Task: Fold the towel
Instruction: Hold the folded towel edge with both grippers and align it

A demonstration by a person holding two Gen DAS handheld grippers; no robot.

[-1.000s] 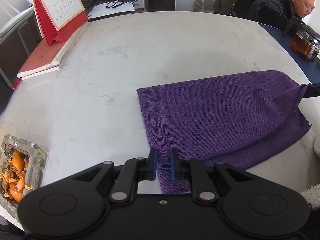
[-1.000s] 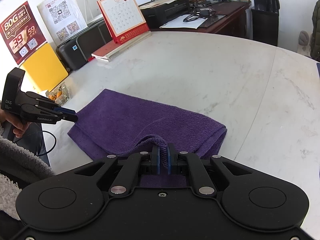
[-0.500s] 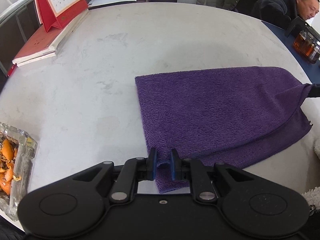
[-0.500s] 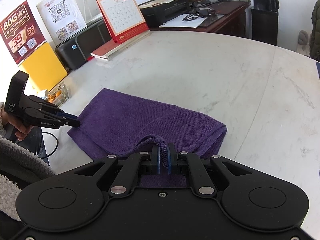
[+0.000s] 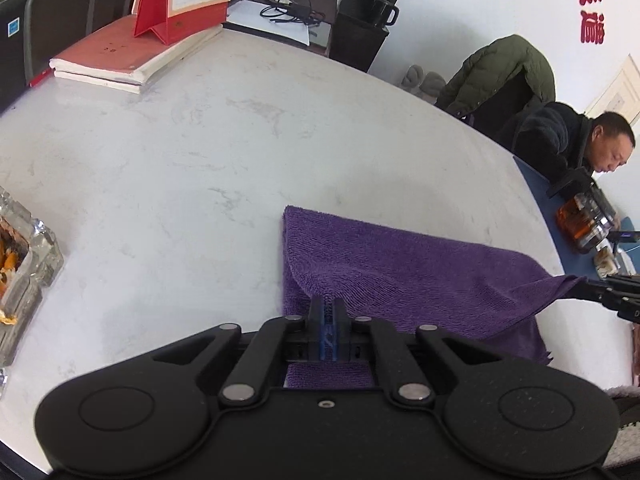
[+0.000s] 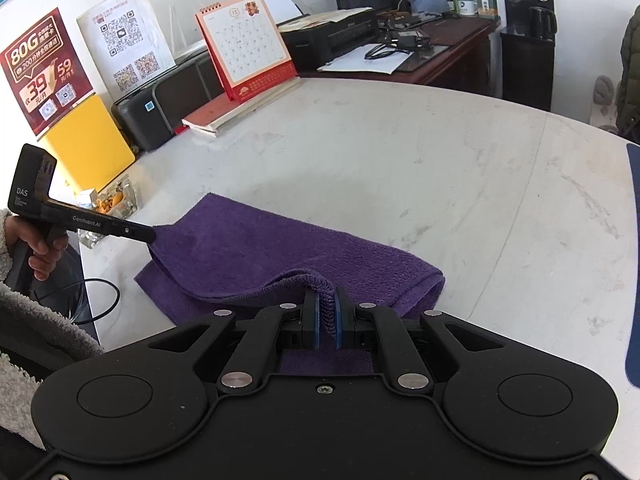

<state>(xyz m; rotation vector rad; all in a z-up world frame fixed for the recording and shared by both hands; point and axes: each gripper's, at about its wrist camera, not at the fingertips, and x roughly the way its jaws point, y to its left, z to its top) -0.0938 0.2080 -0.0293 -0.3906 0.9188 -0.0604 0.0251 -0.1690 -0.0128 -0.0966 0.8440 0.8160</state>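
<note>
A purple towel lies doubled over on the white marble table. My left gripper is shut on the near left corner of its top layer, which is lifted off the layer below. My right gripper is shut on the near right corner, where a bunched hem rises between the blue pads. In the right wrist view the towel spreads away to the left gripper, held by a hand. In the left wrist view the right gripper shows at the right edge, pinching the stretched corner.
A glass ashtray with orange peel stands at the table's left edge. Books with a desk calendar lie at the far left. A seated person and a glass teapot are at the right. A printer stands beyond the table.
Both grippers have lifted their corners and carried them forward over the towel, so the top layer now rises off the bottom one. The left gripper has tilted and swung towards the far side.
</note>
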